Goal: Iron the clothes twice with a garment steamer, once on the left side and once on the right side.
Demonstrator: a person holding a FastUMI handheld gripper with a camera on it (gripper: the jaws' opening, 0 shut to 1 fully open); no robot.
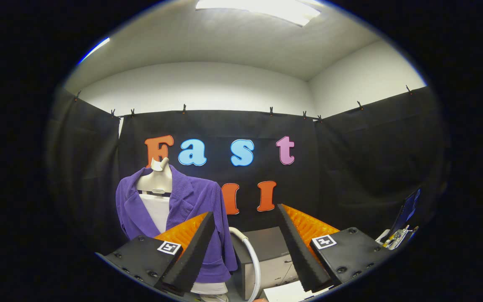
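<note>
One purple ribbed jacket (191, 201) hangs on one pale mannequin bust (156, 181), beyond your left finger; your gripper (247, 251) gapes empty, one white hose (250, 256) between its fingers.

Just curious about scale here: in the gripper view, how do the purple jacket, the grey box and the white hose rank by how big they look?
1. Purple jacket, clearly largest.
2. Grey box, partly hidden by the open gripper.
3. White hose, thinnest.
Box and hose sit nearer the camera, so true sizes are unsure.
</note>
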